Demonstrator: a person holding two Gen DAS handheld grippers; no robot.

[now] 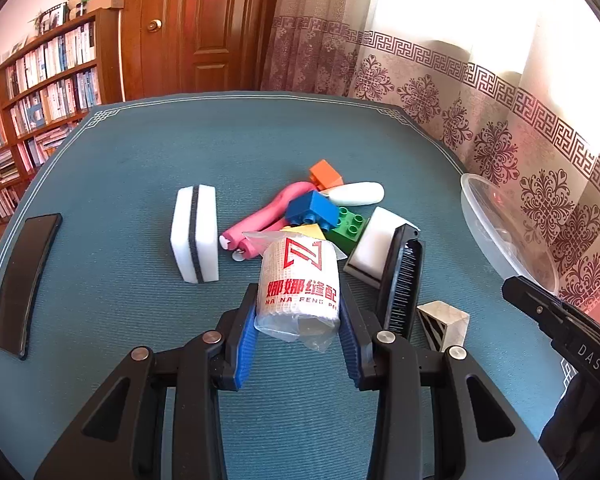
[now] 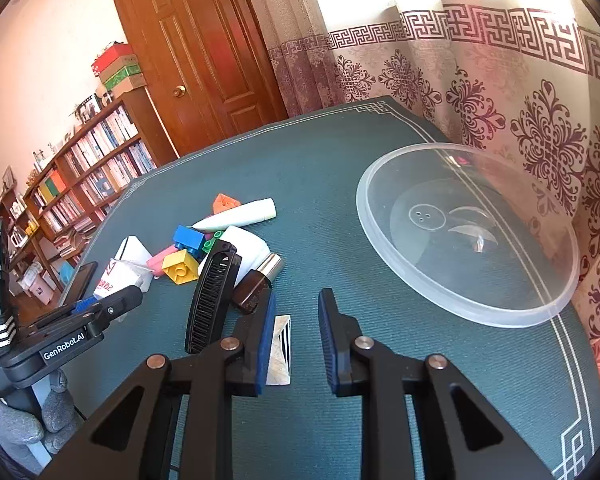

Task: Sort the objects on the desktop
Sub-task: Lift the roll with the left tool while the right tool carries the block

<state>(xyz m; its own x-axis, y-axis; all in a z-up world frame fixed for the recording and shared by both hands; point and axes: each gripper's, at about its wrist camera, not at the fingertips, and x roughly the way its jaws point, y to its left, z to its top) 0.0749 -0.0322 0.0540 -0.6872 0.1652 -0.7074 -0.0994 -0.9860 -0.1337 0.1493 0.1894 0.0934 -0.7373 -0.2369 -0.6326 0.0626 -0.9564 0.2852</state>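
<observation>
Left gripper (image 1: pixel 298 332): blue pads clamped on both sides of a bagged white roll (image 1: pixel 300 284) with red print, at the near edge of the clutter on the teal table mat (image 1: pixel 120 184). The roll's long axis runs fore-aft, in line with the fingers, and the printed end points away toward the pile. Right gripper (image 2: pixel 296 340): jaws spread, nothing between them; a striped block (image 2: pixel 281 350) lies just beside its left finger. Black comb (image 1: pixel 404 284) lies right of the roll, long axis also fore-aft. Beyond: blue brick (image 1: pixel 312 208), green brick (image 1: pixel 348 226), pink handles (image 1: pixel 268 216), white sponge (image 1: pixel 196 234). Clear bowl (image 2: pixel 472 236) stands well apart on the right.
</observation>
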